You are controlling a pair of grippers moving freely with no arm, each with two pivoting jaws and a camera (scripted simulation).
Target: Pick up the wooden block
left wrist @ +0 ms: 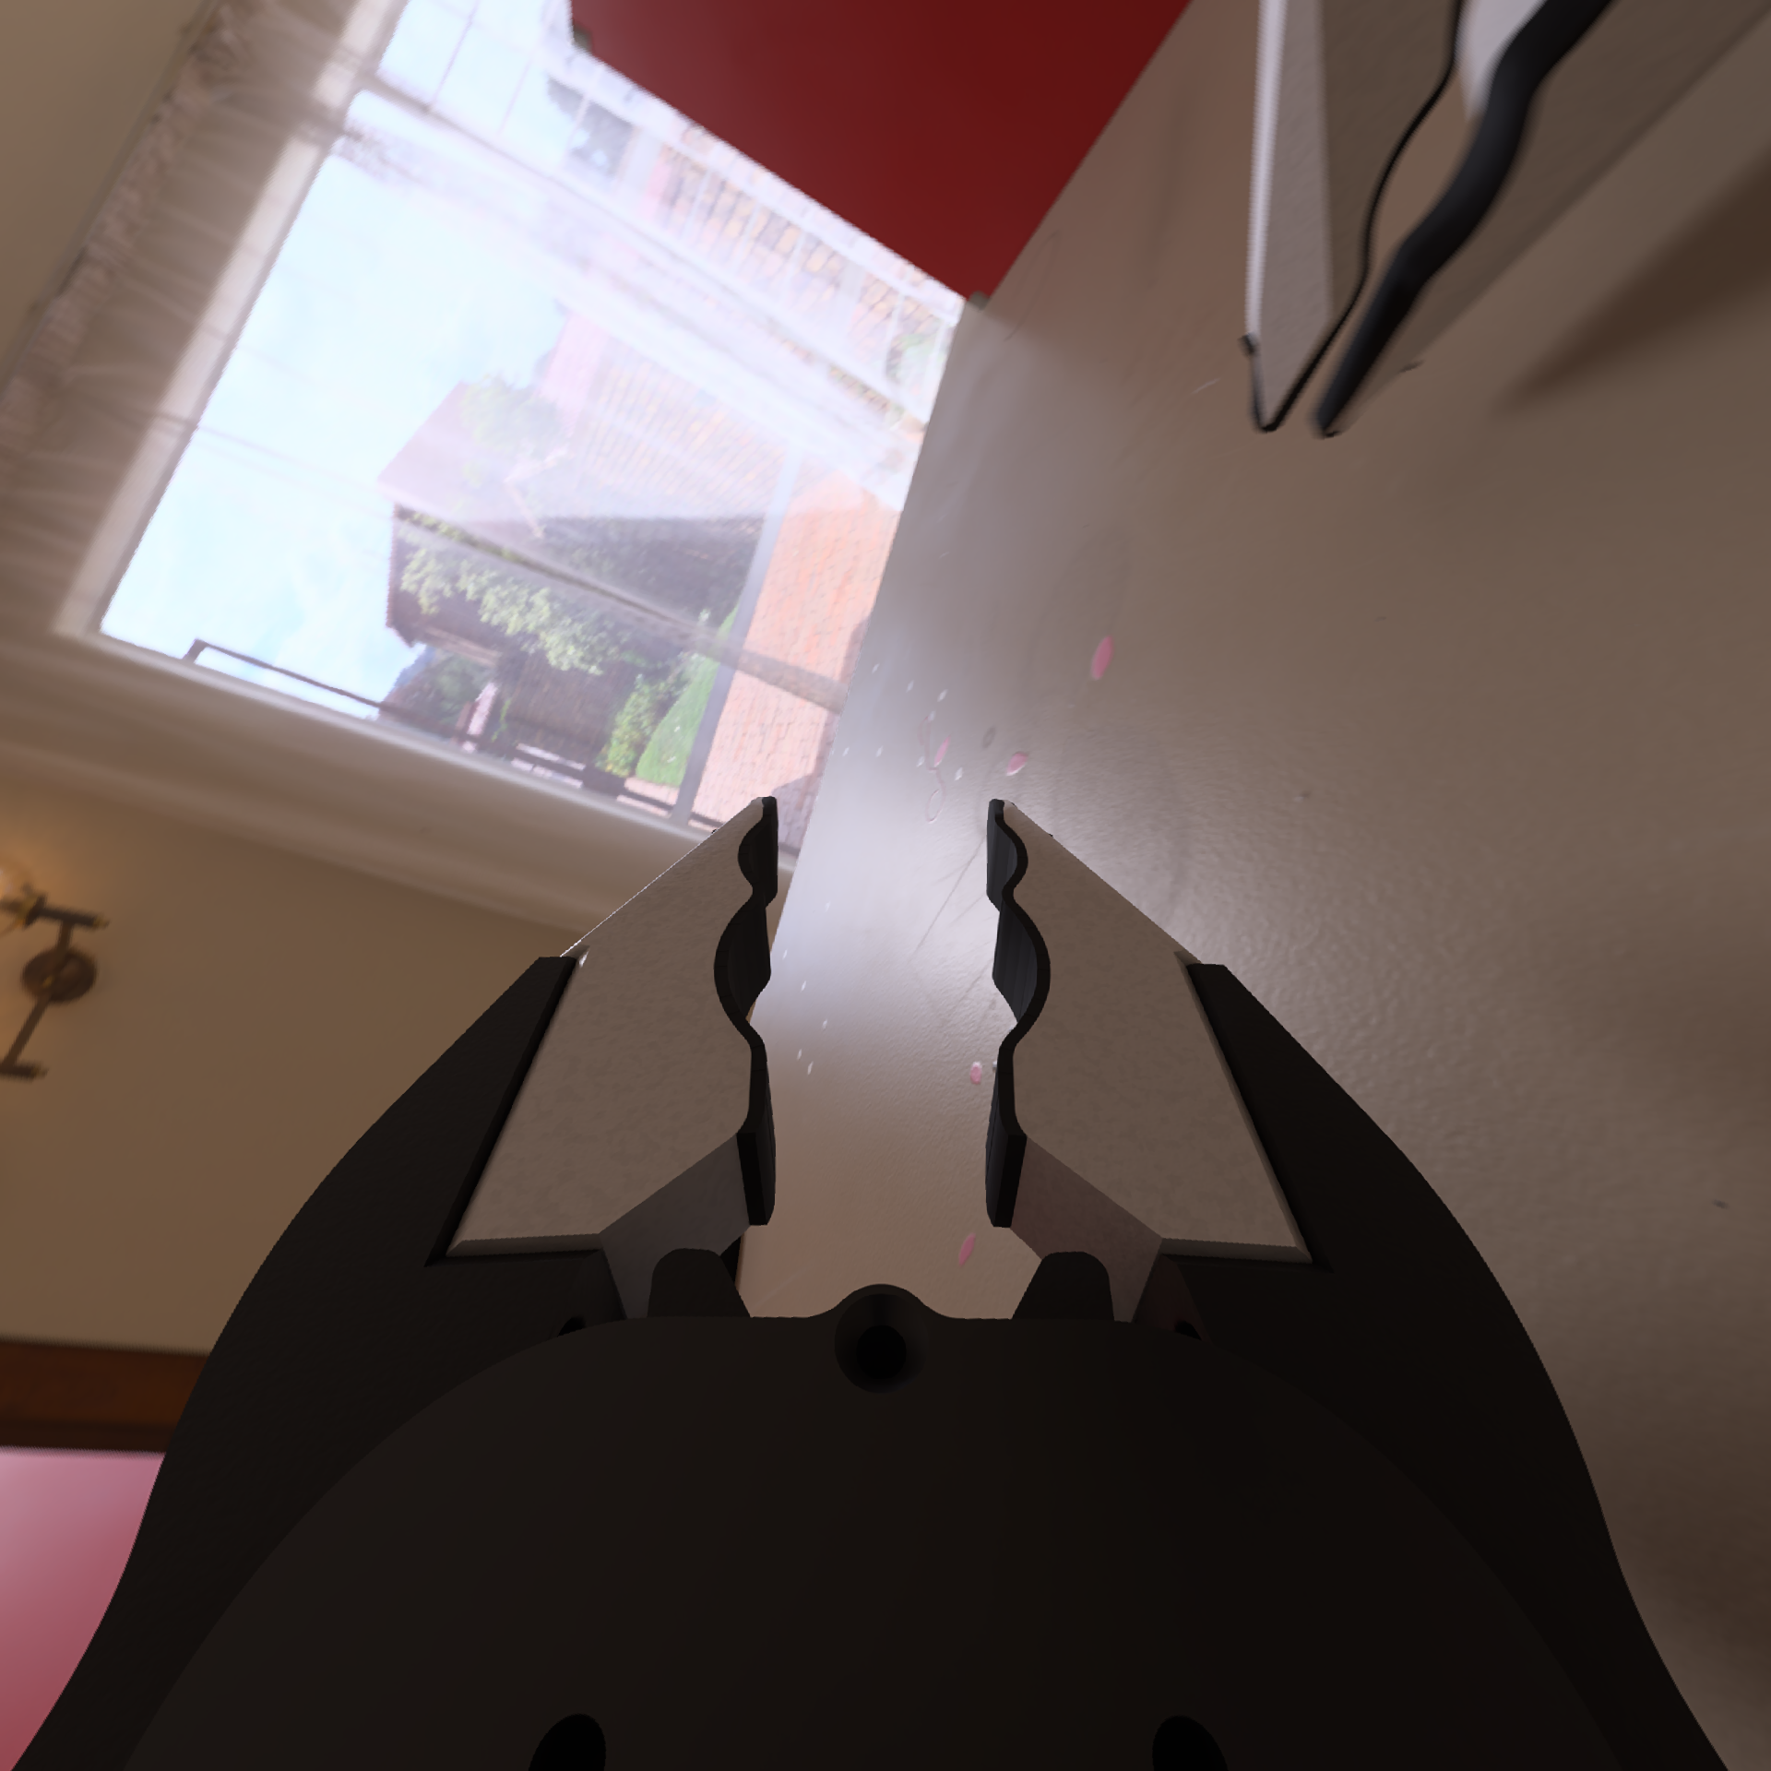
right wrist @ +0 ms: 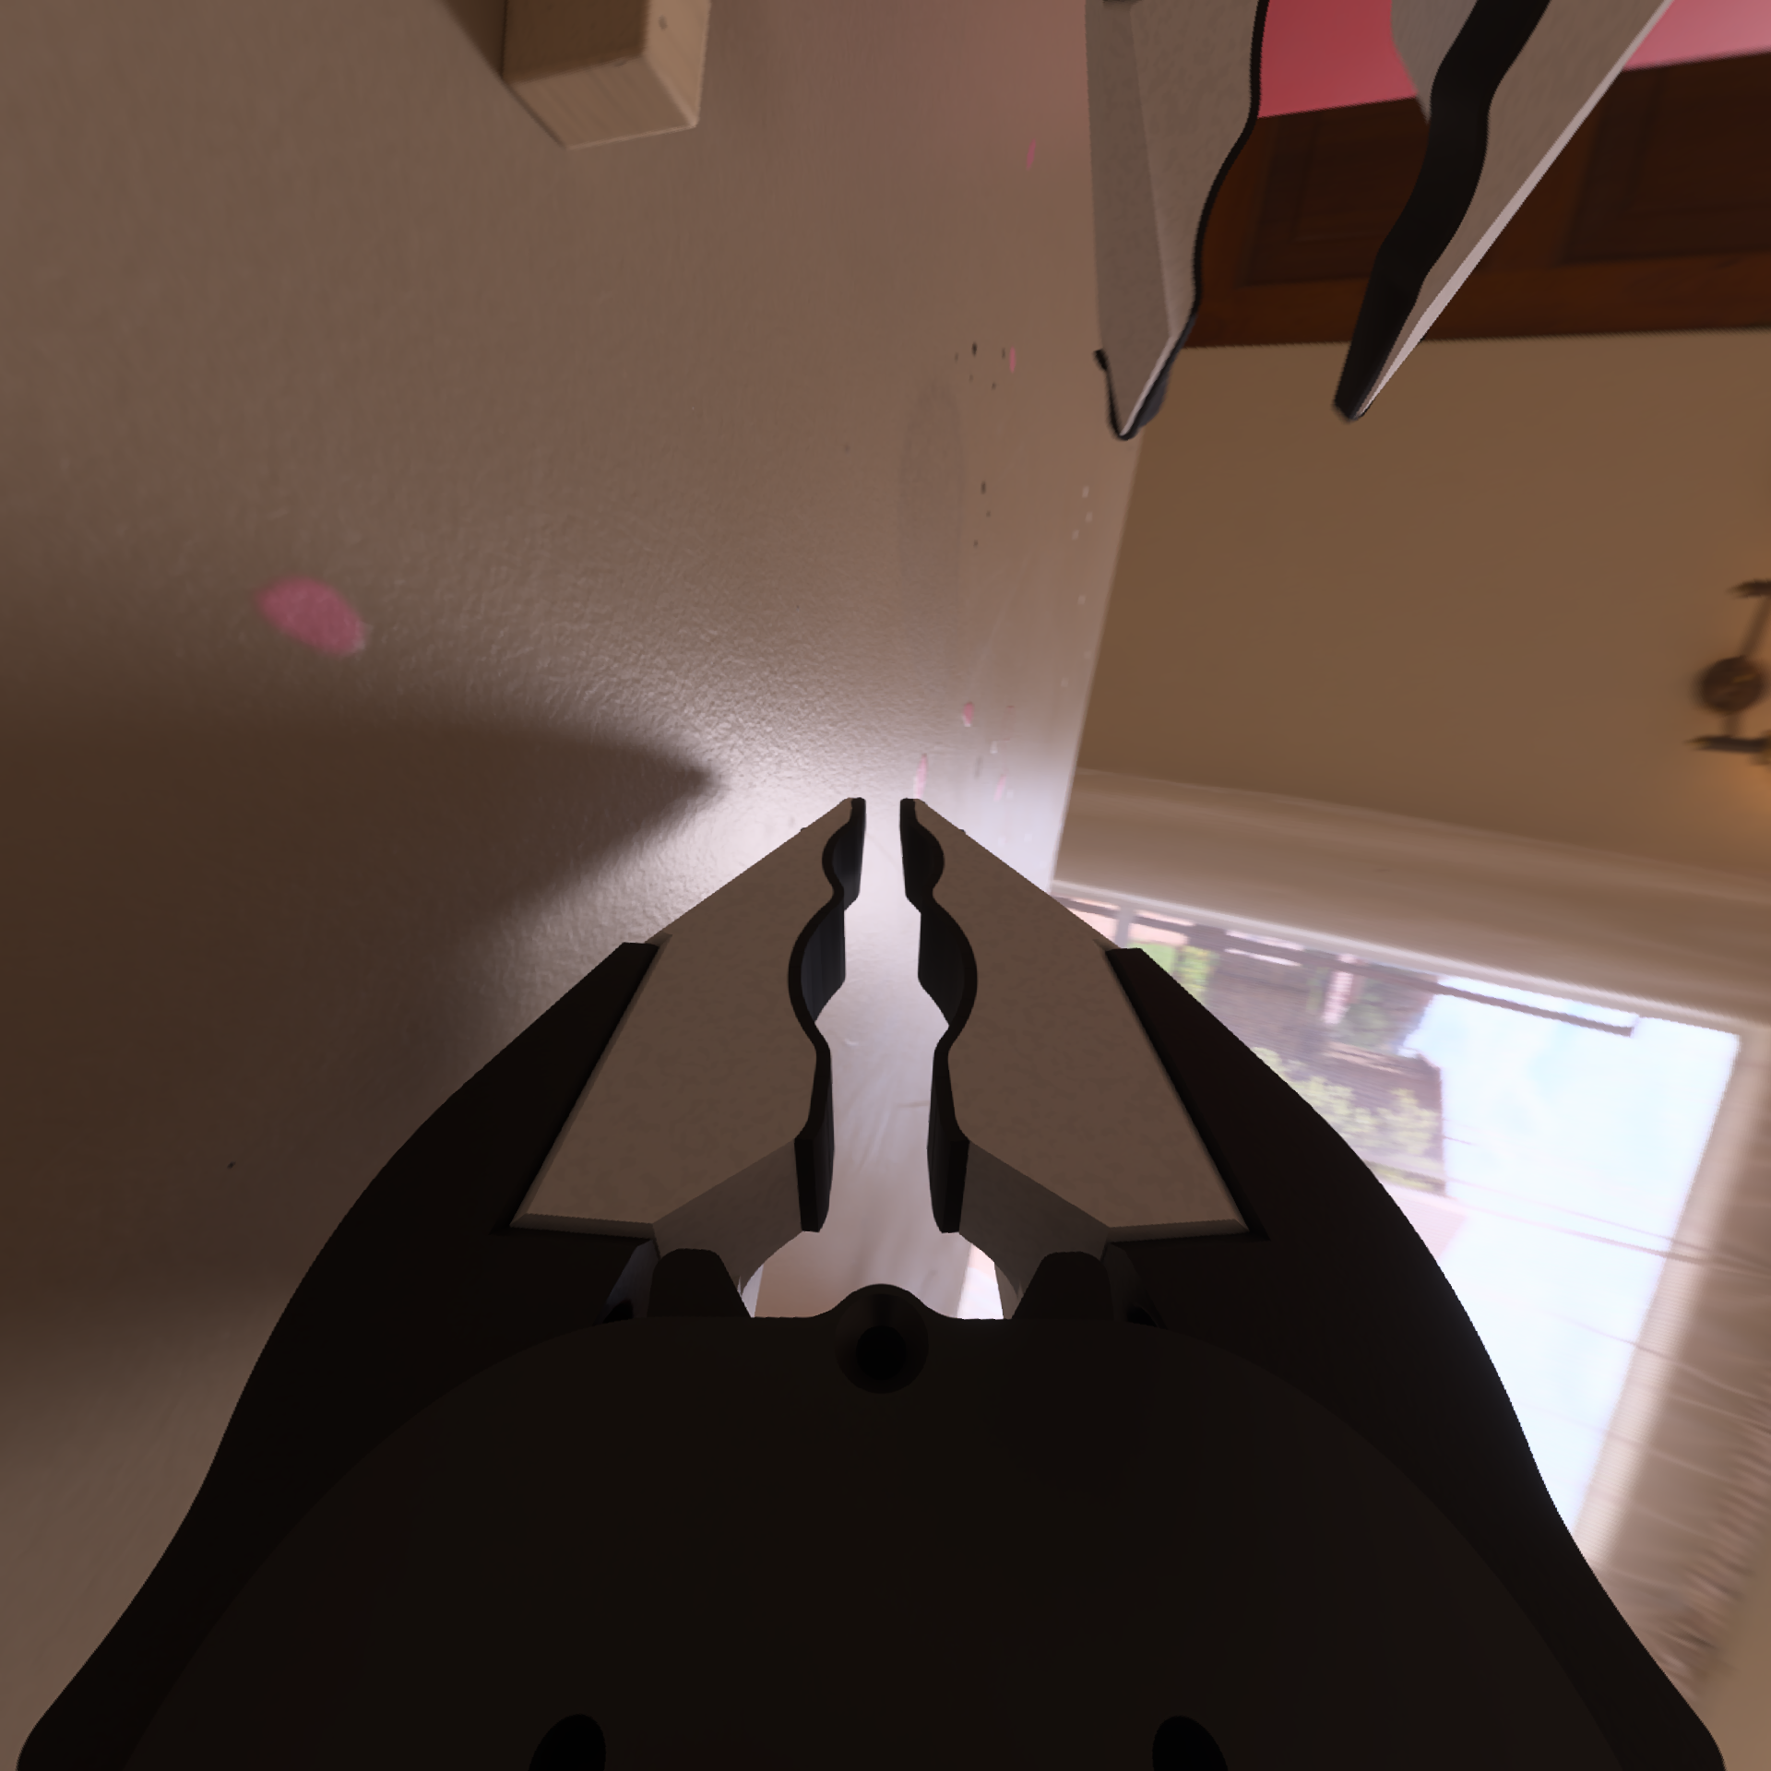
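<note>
The pale wooden block (right wrist: 604, 72) rests on the off-white table (right wrist: 479, 383), at the top left of the right wrist view and cut by the frame's upper edge. My right gripper (right wrist: 882, 805) is shut with only a thin slit between its jaws, holds nothing, and is well short of the block and to its right. It also shows at the top right of the left wrist view (left wrist: 1299, 424). My left gripper (left wrist: 882, 807) is open and empty over the table's edge. It also shows in the right wrist view (right wrist: 1238, 414). The block is not in the left wrist view.
The table (left wrist: 1390, 862) carries small pink specks (right wrist: 311, 615) and ends at an edge (left wrist: 862, 671) beside the left gripper. Beyond it are a large window (left wrist: 479, 431), a beige wall with a lamp (left wrist: 43, 968) and dark wood panelling (right wrist: 1629, 211).
</note>
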